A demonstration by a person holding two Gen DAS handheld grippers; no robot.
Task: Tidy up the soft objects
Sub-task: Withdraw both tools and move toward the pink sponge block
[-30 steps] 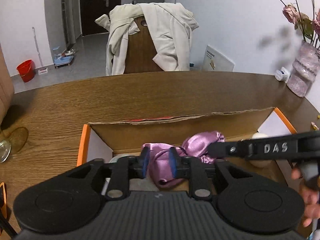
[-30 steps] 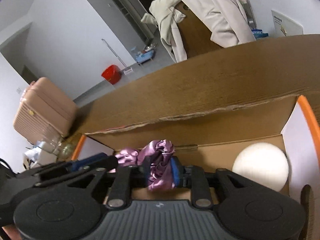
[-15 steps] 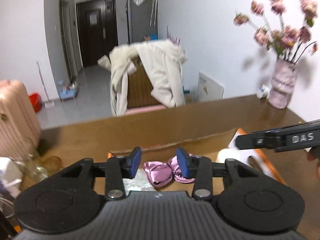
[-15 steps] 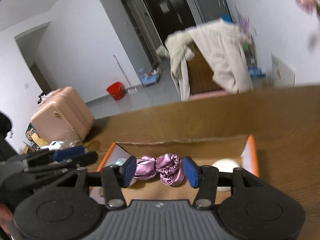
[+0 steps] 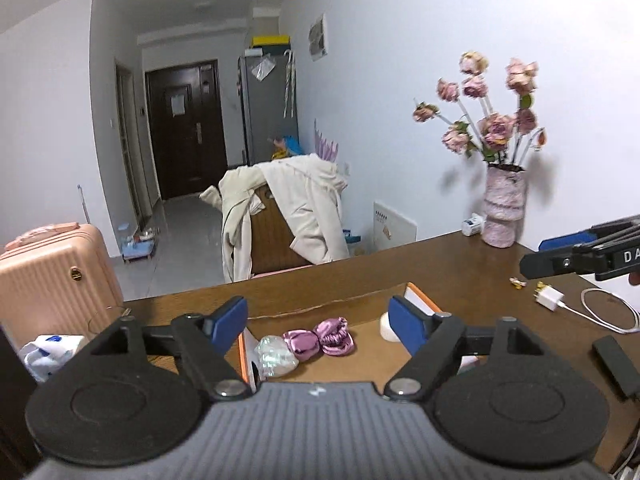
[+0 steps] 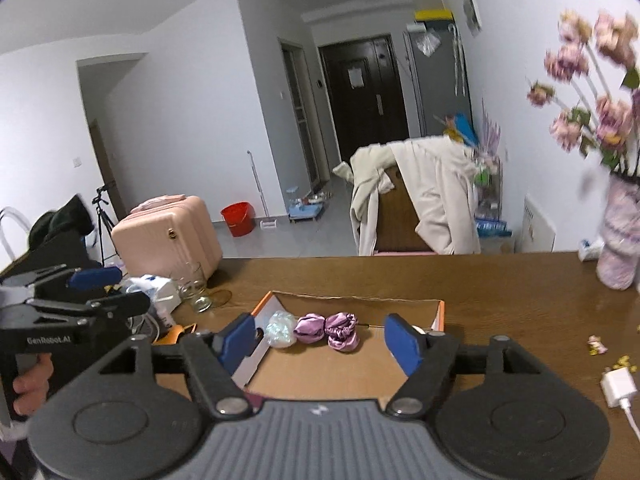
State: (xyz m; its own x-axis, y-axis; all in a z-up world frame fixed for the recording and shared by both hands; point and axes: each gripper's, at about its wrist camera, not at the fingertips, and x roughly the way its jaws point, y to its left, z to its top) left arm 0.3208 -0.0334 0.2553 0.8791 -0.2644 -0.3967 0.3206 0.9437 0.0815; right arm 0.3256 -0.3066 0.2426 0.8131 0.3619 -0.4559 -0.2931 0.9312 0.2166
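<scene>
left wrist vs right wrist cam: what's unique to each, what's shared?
Left wrist only: a black rectangular bar on the table and the coiled white cable.

Right wrist only: the red plastic bucket, a black tripod and the clear drinking glasses.

Both: the orange-edged cardboard box holding two purple satin scrunchies and an iridescent white one, the pink suitcase, the chair draped with a cream jacket, the vase of pink roses.

Your wooden table [image 6: 500, 280] carries an open cardboard box [image 6: 352, 376] at centre, a vase [image 6: 618, 252] far right, a white charger [image 6: 618, 388] near right, and glasses [image 6: 196, 292] left.
</scene>
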